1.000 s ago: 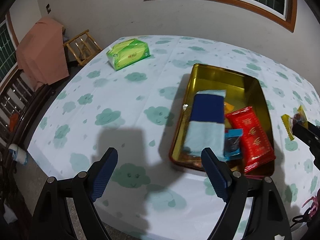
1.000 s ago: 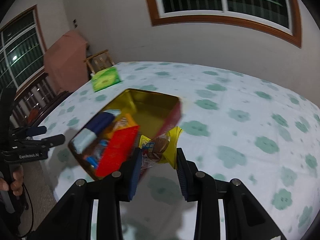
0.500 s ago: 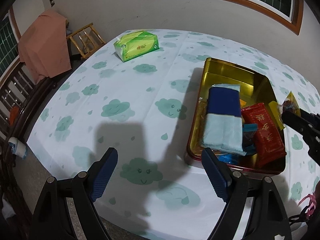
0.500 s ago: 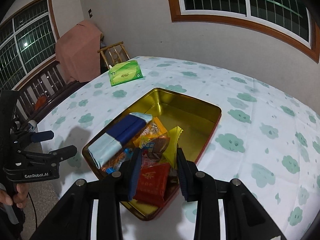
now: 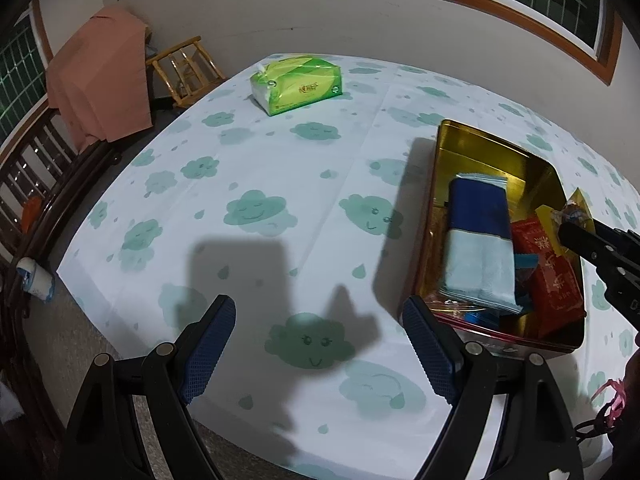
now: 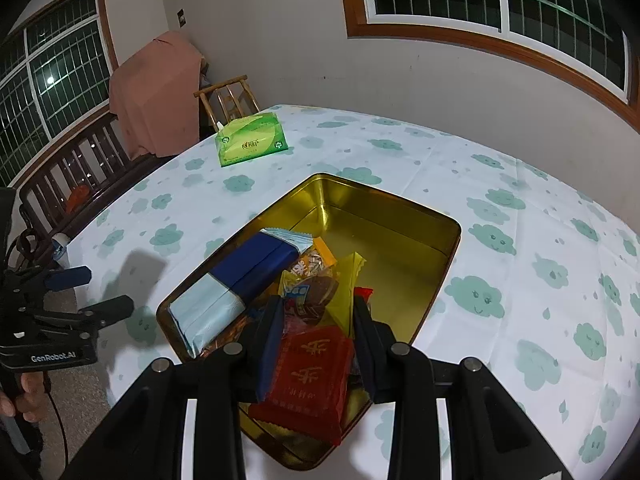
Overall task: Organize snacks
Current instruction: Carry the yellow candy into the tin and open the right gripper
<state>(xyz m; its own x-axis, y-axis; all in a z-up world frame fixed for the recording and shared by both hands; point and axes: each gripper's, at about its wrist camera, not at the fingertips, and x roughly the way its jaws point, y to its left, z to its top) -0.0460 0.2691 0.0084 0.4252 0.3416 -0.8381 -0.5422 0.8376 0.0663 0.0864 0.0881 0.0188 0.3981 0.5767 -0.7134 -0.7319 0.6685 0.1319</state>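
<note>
Snack packet [image 6: 316, 292], yellow wrapper w/ brown cookie pic, clamped between right tongs [image 6: 316, 316] and held just over gold tin [image 6: 400, 248], above the pile inside. In left wrist view same packet [image 5: 568, 212] sticks out past the black tips of the right tongs [image 5: 576, 236] at tin's right side.

Tin [image 5: 480, 148] sits on worktop [image 5: 260, 168], far half bare gold, near half filled: long blue/pale-blue pack [image 6: 236, 284] lying along left wall, red pack w/ gold characters [image 6: 312, 376] at near end, partly under the right tongs, orange-yellow wrapper [image 6: 316, 260] between the blue pack and held packet, more small wrappers underneath, too jumbled to tell apart.

Left tongs [image 5: 320, 344] wide apart, nothing between the blue pads [image 5: 212, 340], hovering over worktop's near edge, just left of tin's near corner; in right wrist view left tongs [image 6: 84, 292] are well left of tin, hand [image 6: 18, 396] on grip.

Worktop covered w/ white cloth, green cloud print. Green tissue pack [image 5: 296, 84] at far side, well apart from tin. Beyond: wooden chair [image 5: 184, 68], something draped in pink cloth [image 5: 100, 88], dark wood bench [image 6: 68, 184], windows
</note>
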